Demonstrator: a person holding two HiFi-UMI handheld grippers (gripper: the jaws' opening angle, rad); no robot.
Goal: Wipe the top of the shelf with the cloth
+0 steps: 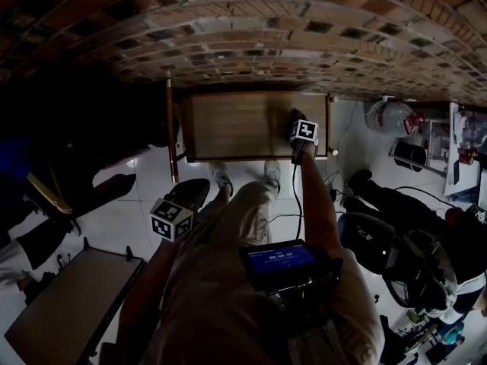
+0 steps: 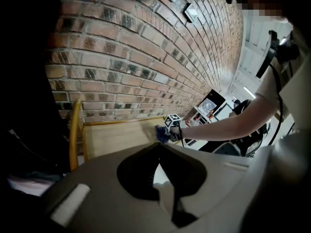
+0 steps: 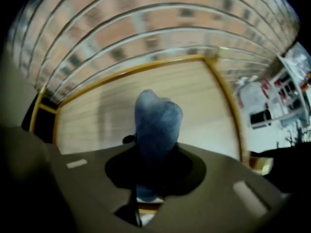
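The shelf top (image 1: 236, 124) is a pale wooden panel with a yellow rim, set against the brick wall. My right gripper (image 1: 298, 134) reaches over its right part, shut on a blue cloth (image 1: 293, 117). In the right gripper view the cloth (image 3: 156, 123) sticks up from the right gripper (image 3: 147, 191), over the wooden shelf top (image 3: 97, 120). My left gripper (image 1: 185, 201) hangs low beside the person's leg, away from the shelf. Seen from the left gripper view, the left gripper (image 2: 158, 181) looks shut and holds nothing; beyond it the right gripper (image 2: 169, 129) and cloth (image 2: 160, 133) sit at the far side of the shelf top (image 2: 116, 137).
A brick wall (image 1: 251, 36) backs the shelf. A yellow post (image 1: 170, 128) stands at the shelf's left side. An office chair (image 1: 380, 245) and cluttered shelving (image 1: 464, 150) are at the right, a dark table (image 1: 61, 310) at the lower left. A cable (image 1: 297, 196) trails from the right gripper.
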